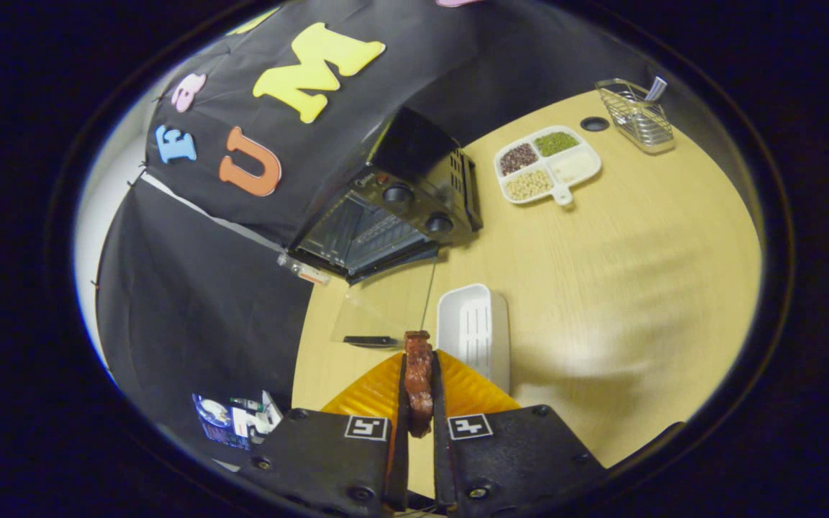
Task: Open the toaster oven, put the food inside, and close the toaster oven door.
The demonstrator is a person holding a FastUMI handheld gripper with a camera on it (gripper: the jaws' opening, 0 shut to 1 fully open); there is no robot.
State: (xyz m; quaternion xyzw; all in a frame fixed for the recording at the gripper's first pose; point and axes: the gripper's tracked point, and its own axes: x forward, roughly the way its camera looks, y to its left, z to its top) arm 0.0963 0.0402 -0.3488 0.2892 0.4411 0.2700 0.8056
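My gripper (419, 360) is shut on a brown piece of meat-like food (419, 381), which stands up between the two orange fingers (371, 392). Beyond the fingers stands the black toaster oven (393, 208) on the wooden table (637, 288). Its glass door (378, 313) hangs open and lies flat toward me, with a dark handle at its near edge. The wire rack inside the oven is visible. A white rectangular tray (473, 331) sits just ahead of the fingers, right of the open door.
A white divided plate (547, 164) with beans and grains lies beyond the oven to the right. A wire basket (636, 115) stands at the table's far edge. Some packets (234, 417) lie left of the gripper, off the table.
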